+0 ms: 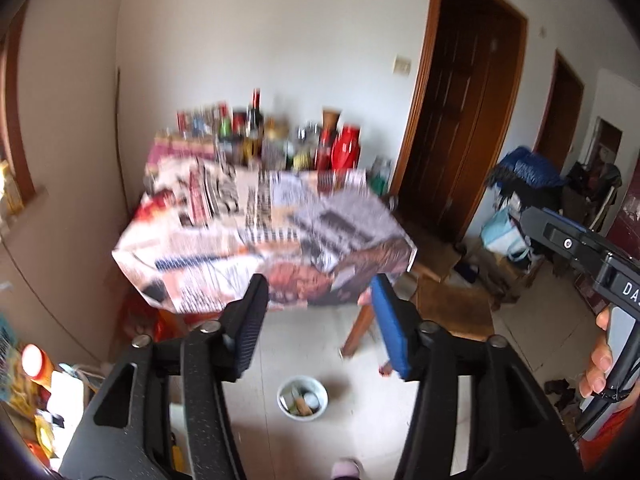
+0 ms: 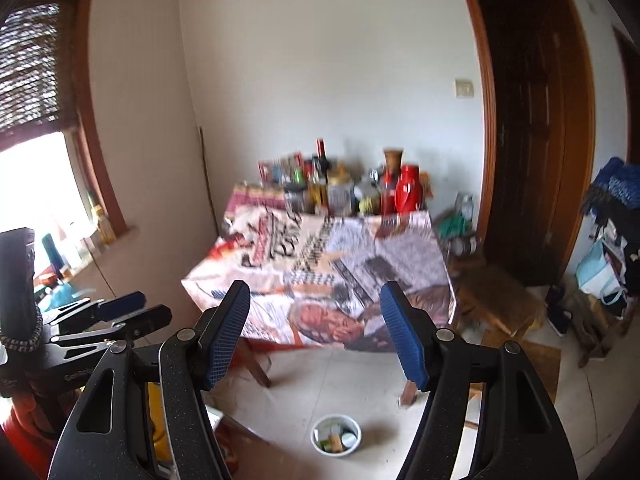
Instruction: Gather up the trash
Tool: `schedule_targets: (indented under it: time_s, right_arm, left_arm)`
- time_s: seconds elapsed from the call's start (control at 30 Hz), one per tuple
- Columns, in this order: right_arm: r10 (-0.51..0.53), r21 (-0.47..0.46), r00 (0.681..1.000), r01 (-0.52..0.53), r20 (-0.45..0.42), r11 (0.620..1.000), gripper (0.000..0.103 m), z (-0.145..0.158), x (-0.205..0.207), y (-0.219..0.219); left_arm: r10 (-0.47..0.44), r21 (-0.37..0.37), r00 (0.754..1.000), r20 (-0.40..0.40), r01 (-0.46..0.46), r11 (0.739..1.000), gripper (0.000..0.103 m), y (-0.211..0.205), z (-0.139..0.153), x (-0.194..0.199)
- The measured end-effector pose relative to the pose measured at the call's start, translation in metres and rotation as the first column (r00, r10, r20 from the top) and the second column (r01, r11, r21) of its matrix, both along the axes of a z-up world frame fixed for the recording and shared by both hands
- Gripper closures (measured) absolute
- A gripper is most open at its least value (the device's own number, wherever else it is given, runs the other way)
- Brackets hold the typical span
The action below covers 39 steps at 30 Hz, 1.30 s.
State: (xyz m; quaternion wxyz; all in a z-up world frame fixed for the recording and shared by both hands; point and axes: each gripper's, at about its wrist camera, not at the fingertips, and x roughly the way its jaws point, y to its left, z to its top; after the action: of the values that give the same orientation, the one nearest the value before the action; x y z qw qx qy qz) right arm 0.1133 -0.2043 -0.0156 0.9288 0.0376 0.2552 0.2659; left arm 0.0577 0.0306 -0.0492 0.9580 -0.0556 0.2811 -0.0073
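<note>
Both tools are raised and aimed slightly downward across the room, neither holding anything. Seen from its own camera, the left tool (image 1: 318, 320) stands fairly wide with nothing between its pads, only bare floor (image 1: 304, 344) behind the gap. The right tool (image 2: 320, 336) is likewise parted and empty; in the left view it shows at the right edge, gripped by a hand (image 1: 600, 364), its casing lettered "DA" before the frame cuts it off.

Trash sits in a small white bowl (image 2: 336, 435) on the floor, just in front of the near edge of the table (image 2: 320, 272) and between its front legs. Its contents look like scraps and small lids, too blurred to name. Its spot on the floor probably makes it the collecting vessel, low and easy to drop into, and both tools seem lifted clear of it, perhaps to look for more litter.

Printed newspaper or poster sheets cover the table, likely to protect the top. Large black brush-style characters and red headlines show on them, but blur makes them unreadable. Bottles and jars (image 2: 340, 188) crowd the far edge against the wall, leaving the front free; their labels cannot be read. A red jug (image 2: 409, 190) stands near the far right corner.
</note>
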Motion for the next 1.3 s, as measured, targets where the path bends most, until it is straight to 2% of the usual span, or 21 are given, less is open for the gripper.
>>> schedule_targets:
  time_s: [0.03,0.13,0.17,0.23,0.3,0.33,0.67,1.3]
  right_arm:
    - [0.000,0.006,1.000,-0.001,0.009,1.000,0.038,0.005,-0.009,-0.001]
    - [-0.011,-0.002,0.999,0.011,0.050,1.000,0.020,0.015,-0.036,0.000]
    - [-0.021,-0.008,0.998,0.021,0.064,1.000,0.012,0.016,-0.042,0.001]
    - [-0.033,-0.016,0.996,0.035,0.081,0.999,0.004,0.019,-0.055,0.004]
    - [-0.032,-0.017,0.996,0.034,0.082,0.999,0.003,0.021,-0.062,0.003]
    - [-0.030,-0.016,0.996,0.032,0.081,0.999,0.002,0.022,-0.066,0.003]
    - [-0.027,-0.025,0.997,0.029,0.068,0.999,0.000,0.025,-0.095,0.003]
    - [-0.008,-0.027,0.999,0.010,0.047,1.000,0.000,0.023,-0.104,-0.006]
  left_arm:
    - [0.006,0.012,1.000,0.025,-0.006,1.000,0.032,0.000,0.010,-0.015]
    - [0.021,0.037,0.995,0.096,-0.024,0.999,0.011,0.001,0.028,-0.051]
    - [0.019,0.045,0.993,0.113,-0.024,0.999,0.010,0.001,0.032,-0.060]
    - [0.021,0.070,0.992,0.125,-0.030,0.997,0.010,-0.001,0.037,-0.077]
    - [0.027,0.088,0.991,0.132,-0.038,0.995,0.008,-0.002,0.039,-0.089]
    - [0.028,0.087,0.991,0.133,-0.039,0.995,0.003,-0.002,0.039,-0.094]
    - [0.019,0.056,0.989,0.147,-0.027,0.998,0.002,0.000,0.042,-0.124]
    - [0.002,0.033,0.991,0.135,-0.007,0.999,0.002,-0.002,0.041,-0.128]
